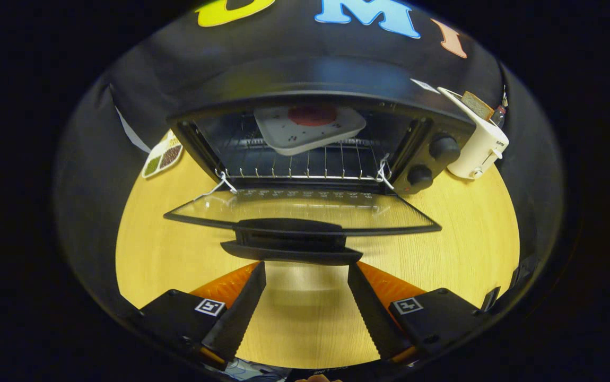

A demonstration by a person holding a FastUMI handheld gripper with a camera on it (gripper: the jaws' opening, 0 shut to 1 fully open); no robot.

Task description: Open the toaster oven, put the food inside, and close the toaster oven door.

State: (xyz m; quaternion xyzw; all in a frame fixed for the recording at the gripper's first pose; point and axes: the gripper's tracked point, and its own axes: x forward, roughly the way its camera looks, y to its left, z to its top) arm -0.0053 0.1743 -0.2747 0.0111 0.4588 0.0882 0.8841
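A black toaster oven (337,85) stands on the wooden table ahead of me. Its glass door (305,209) is folded down flat toward me, with the dark door handle (292,241) at its front edge. Inside, on the wire rack (305,164), rests a white plate (307,130) carrying a round red piece of food (313,114). My gripper (306,268) is open just below and in front of the door handle, its fingertips close to the handle, one on each side of the handle's middle. Nothing lies between the fingers.
A white pop-up toaster (477,140) with a slice of bread in it stands right of the oven. A divided dish of grains (163,155) lies at the oven's left. Two black knobs (432,159) sit on the oven's right panel. Bare tabletop (146,249) lies on both sides of the door.
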